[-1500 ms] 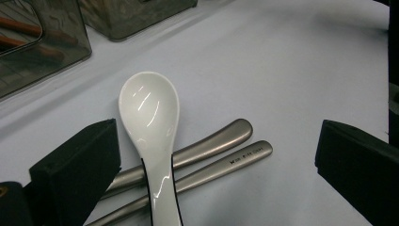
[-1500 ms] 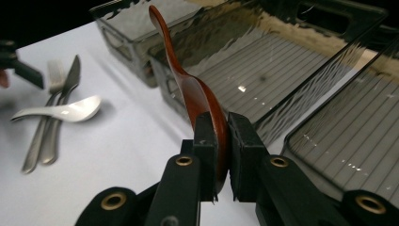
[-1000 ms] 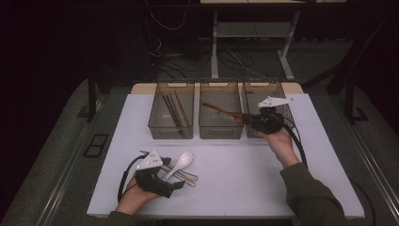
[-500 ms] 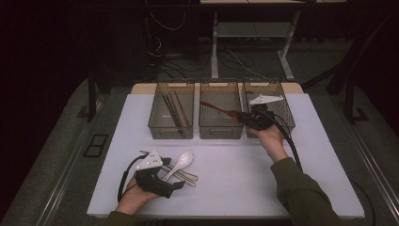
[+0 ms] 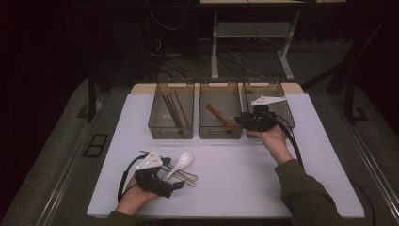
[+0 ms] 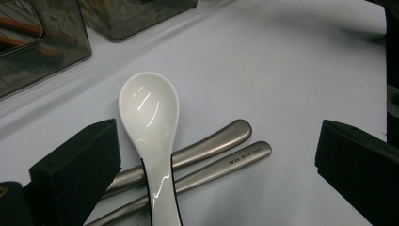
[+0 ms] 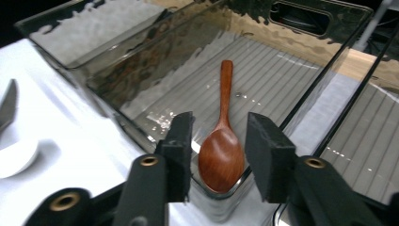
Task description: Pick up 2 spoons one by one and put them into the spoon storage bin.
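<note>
right gripper (image 7: 214,141): jaws just opened, pads clear | wooden spoon (image 7: 222,150) lies in middle bin (image 7: 301,33), bowl between our jaws | we judge it light, stiff; regrip at neck

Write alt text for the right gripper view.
A brown wooden spoon lies in a clear smoky bin, bowl nearest the camera, just past the right gripper, whose black jaws have just been opening and stand apart. The bin sits on a white table.
</note>
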Demonstrator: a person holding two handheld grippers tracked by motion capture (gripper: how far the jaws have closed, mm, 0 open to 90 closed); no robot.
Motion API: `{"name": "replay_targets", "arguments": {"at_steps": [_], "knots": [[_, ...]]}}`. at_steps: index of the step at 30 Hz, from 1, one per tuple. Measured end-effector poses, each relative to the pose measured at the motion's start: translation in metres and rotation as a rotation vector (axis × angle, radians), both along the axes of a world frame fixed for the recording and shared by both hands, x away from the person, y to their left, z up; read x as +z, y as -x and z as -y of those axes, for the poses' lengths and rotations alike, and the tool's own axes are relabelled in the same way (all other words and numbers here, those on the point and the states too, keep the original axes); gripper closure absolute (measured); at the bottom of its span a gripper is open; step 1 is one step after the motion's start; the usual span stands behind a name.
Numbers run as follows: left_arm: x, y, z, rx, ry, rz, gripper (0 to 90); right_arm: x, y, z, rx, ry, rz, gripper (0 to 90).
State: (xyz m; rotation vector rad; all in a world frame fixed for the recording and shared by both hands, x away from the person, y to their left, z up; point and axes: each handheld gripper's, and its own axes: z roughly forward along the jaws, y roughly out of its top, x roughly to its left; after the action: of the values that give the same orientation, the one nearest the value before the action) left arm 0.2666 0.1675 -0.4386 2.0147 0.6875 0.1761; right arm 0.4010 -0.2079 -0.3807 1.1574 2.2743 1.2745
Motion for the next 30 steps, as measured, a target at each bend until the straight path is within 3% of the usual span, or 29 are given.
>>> {"name": "replay_targets", "arguments": {"at_steps": [5, 12, 17, 22, 26, 30], "knots": [[0.0, 0.0, 0.0, 0.003, 0.001, -0.002, 0.0, 0.002, 0.011, 0.009, 0.049, 0.0, -0.018, 49.1], [0.0, 0.0, 0.0, 0.012, -0.002, -0.005, 0.0, 0.002, 0.026, 0.026, 0.074, -0.04, -0.062, 41.0], [0.0, 0.0, 0.0, 0.02, -0.011, -0.006, 0.0, -0.004, 0.035, 0.04, 0.07, -0.051, -0.063, 37.0], [0.0, 0.0, 0.0, 0.039, -0.029, -0.008, 0.0, -0.012, 0.049, 0.049, 0.069, -0.044, -0.056, 27.6], [0.0, -0.002, 0.0, 0.051, -0.039, -0.01, 2.4, -0.02, 0.062, 0.057, 0.076, -0.086, -0.059, 22.3], [0.002, -0.004, 0.0, 0.076, -0.053, -0.007, 7.5, -0.03, 0.077, 0.062, 0.114, -0.055, -0.053, 18.1]]}}
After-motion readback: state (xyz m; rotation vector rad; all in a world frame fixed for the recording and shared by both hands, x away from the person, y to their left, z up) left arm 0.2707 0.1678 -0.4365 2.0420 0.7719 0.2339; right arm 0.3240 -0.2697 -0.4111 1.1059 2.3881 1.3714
